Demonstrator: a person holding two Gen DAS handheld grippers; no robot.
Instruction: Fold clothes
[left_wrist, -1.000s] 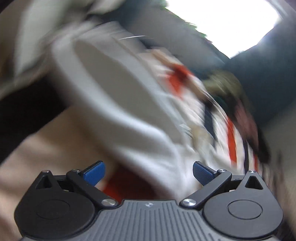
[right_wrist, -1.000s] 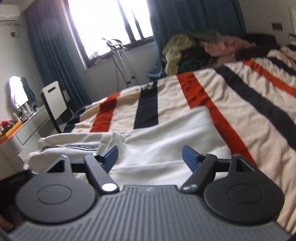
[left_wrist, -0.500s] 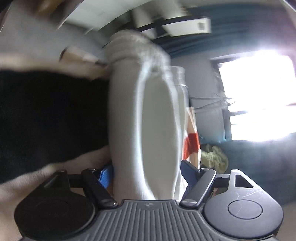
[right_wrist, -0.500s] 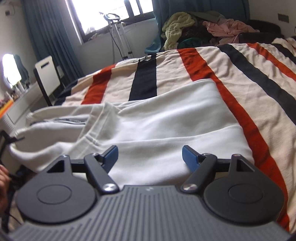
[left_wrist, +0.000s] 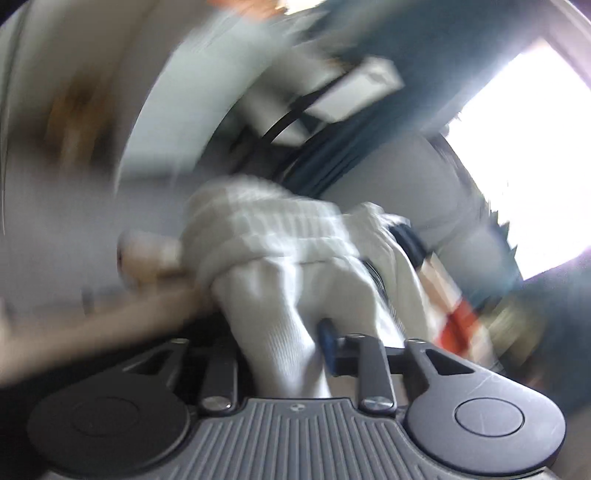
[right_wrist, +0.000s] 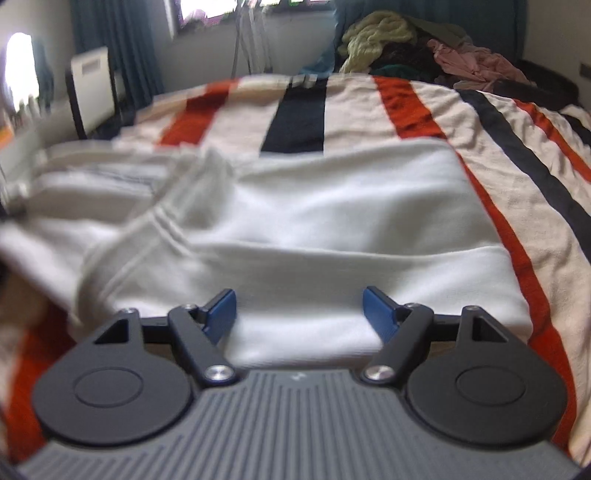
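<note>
A white sweatshirt (right_wrist: 332, 206) lies spread on the striped bed cover (right_wrist: 498, 122). My right gripper (right_wrist: 299, 314) is open and empty, just above the sweatshirt's near hem. In the blurred left wrist view, my left gripper (left_wrist: 291, 343) is shut on a bunched part of the white sweatshirt (left_wrist: 280, 280), with its ribbed edge lifted up in front of the camera. Only the right blue pad (left_wrist: 327, 343) shows; the cloth hides the left one.
A heap of clothes (right_wrist: 417, 48) lies at the far end of the bed. A white chair (right_wrist: 92, 85) and blue curtains stand by the window at left. A bright window (left_wrist: 524, 155) shows in the left wrist view.
My left gripper has closed on the sweatshirt's edge and swung upward with it. My right gripper has moved lower and closer over the sweatshirt, staying open.
</note>
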